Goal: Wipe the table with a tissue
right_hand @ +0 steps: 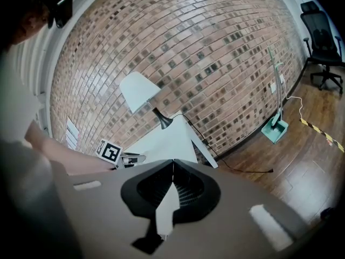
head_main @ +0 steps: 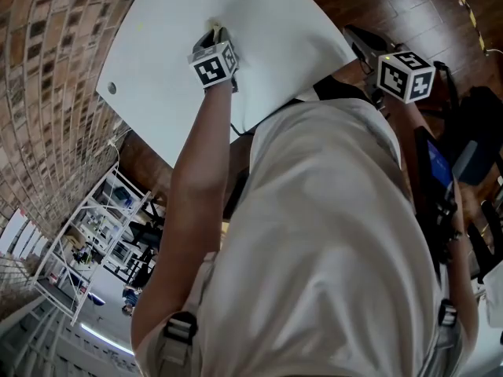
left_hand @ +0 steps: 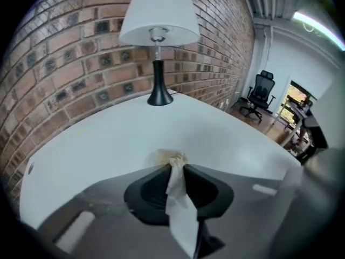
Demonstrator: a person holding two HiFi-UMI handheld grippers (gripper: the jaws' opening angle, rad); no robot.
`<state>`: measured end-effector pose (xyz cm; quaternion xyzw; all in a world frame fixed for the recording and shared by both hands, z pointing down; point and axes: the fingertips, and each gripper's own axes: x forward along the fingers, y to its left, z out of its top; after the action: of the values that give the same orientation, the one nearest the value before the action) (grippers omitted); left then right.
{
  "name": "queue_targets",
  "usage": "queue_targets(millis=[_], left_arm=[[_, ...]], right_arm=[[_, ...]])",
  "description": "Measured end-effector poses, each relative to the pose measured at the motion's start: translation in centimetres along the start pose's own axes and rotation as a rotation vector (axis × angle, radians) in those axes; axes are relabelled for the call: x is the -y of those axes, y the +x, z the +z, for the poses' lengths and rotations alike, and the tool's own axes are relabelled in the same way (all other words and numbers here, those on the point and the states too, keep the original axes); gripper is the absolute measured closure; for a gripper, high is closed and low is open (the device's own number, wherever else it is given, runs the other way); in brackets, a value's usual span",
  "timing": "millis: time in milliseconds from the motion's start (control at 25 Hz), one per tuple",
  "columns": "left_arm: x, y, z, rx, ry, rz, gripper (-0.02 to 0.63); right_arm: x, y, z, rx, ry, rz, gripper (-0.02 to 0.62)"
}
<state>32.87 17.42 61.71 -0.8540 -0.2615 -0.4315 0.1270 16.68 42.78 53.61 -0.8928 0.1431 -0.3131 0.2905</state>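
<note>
Between the jaws of my left gripper (left_hand: pixel 173 166) a tissue (left_hand: pixel 182 215) sits clamped, tip on the table (left_hand: pixel 108 139); right gripper (right_hand: pixel 173 165) closed, empty.

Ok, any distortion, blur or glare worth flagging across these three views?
Head view: heavy fisheye bend, white tabletop evenly lit, no glare. Left gripper view: dark vignetted corners, crumpled white tissue slightly soft up close, white-shaded table lamp sharp. Right gripper view: red brick wall bulges, left edge dark and blurred.
</note>
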Motion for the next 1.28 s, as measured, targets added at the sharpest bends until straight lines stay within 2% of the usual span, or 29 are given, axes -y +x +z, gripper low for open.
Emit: queue_targets(millis=[120,240,400,520,600,800,960,1120,1280], left_arm=[[3.6,1.0,0.3,0.004,0.068,-0.094,0.535],[5.8,0.8,0.3,0.007,0.099,-0.149,0.535],[11.7,0.0,-1.6,-0.033,0.115,-0.327,0.535],[15.2,-1.5,-3.3,-0.076,0.090,-0.473,0.535],[16.1,-2.7,-3.6,-0.043,0.083,-0.512,0.535],[15.2,-6.1,-3.9,0.120,0.002,-0.482,0.535],[12.7,-10.2,-6.0,0.181,-0.044,-0.456,0.535],[10.7,-13.0,-8.4,0.236,-0.108,-0.386,0.535],[8.5,-16.3,-11.1,0.275,-0.176,-0.309,0.535]], right_arm=[[-0.5,0.8,0.8,0.009,-0.008,-0.005,0.586],[-1.6,2.1,1.0,0.012,-0.020,0.017,0.586],[-2.1,2.0,0.6,-0.016,-0.042,0.042,0.586],[-3.0,2.2,0.5,-0.026,-0.063,0.078,0.586],[-3.8,2.9,0.3,-0.035,-0.083,0.107,0.586],[-6.0,4.0,-0.8,-0.075,-0.154,0.174,0.586],[-10.0,4.8,-3.0,-0.125,-0.183,0.212,0.586],[-13.3,6.2,-5.2,-0.180,-0.244,0.314,0.586],[-16.1,6.5,-6.5,-0.204,-0.272,0.372,0.586]])
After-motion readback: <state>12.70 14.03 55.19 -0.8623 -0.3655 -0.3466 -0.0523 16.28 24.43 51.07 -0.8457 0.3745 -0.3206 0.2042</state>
